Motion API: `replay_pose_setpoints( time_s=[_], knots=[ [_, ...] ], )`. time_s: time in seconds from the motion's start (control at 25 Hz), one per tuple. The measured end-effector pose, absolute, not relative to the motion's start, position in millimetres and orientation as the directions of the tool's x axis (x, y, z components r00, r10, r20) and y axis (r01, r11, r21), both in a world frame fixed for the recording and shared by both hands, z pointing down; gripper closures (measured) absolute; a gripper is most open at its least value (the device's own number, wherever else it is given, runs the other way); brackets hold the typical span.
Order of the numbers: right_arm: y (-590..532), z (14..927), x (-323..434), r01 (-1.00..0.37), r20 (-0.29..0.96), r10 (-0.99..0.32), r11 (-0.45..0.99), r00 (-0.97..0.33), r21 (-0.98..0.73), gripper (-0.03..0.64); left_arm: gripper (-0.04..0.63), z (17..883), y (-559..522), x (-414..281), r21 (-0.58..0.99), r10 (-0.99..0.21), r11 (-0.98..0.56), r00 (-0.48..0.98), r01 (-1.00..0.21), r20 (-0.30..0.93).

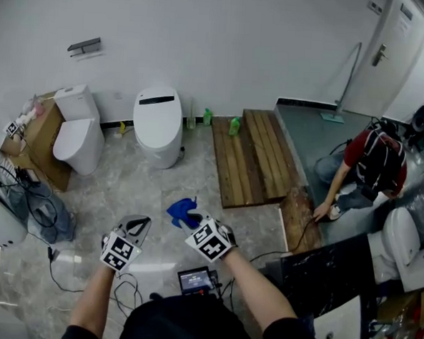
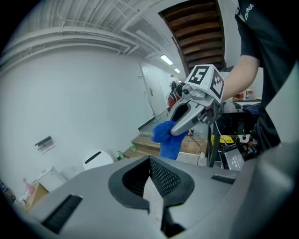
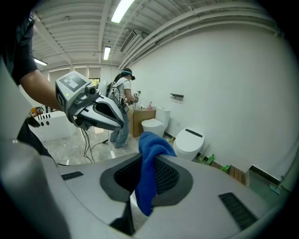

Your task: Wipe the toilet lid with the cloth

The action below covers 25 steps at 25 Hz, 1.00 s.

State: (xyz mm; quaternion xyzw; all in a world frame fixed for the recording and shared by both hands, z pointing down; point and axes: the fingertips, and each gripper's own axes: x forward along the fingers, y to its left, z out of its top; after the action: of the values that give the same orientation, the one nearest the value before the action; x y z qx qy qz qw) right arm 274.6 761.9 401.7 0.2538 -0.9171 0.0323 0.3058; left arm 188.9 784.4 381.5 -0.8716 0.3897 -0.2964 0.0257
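A white toilet with its lid down stands by the far wall, past both grippers; it also shows in the right gripper view and the left gripper view. My right gripper is shut on a blue cloth, which hangs bunched between its jaws. The left gripper view shows the cloth dangling from that gripper. My left gripper is held beside it at the left, shut with nothing in it. Both are held above the grey floor, well short of the toilet.
A second white toilet with a tank stands left of the first, next to a cardboard box. A wooden platform with green bottles lies to the right. A person crouches at the far right. Cables lie at the left.
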Motion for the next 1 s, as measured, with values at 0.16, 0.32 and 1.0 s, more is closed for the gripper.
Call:
replay_pose_setpoints(
  time_s=[0.16,0.32,1.0],
  knots=[
    [752,414,291,-0.468,0.579,-0.417,0.881,-0.701,0.069,0.561,0.584,389,775,203,-0.269,-0.718,-0.665,0.498,-0.696,0.486],
    [737,418,293,-0.464,0.558,-0.411,0.884,-0.721,0.053,0.561,0.584,399,765,202,-0.257,-0.715,-0.66,0.487,-0.705,0.502],
    [566,422,190,-0.517,0.572,-0.44,0.855,-0.692,0.032,0.563,0.584,423,577,80,-0.179,-0.66,-0.708,0.551,-0.683,0.511]
  ],
)
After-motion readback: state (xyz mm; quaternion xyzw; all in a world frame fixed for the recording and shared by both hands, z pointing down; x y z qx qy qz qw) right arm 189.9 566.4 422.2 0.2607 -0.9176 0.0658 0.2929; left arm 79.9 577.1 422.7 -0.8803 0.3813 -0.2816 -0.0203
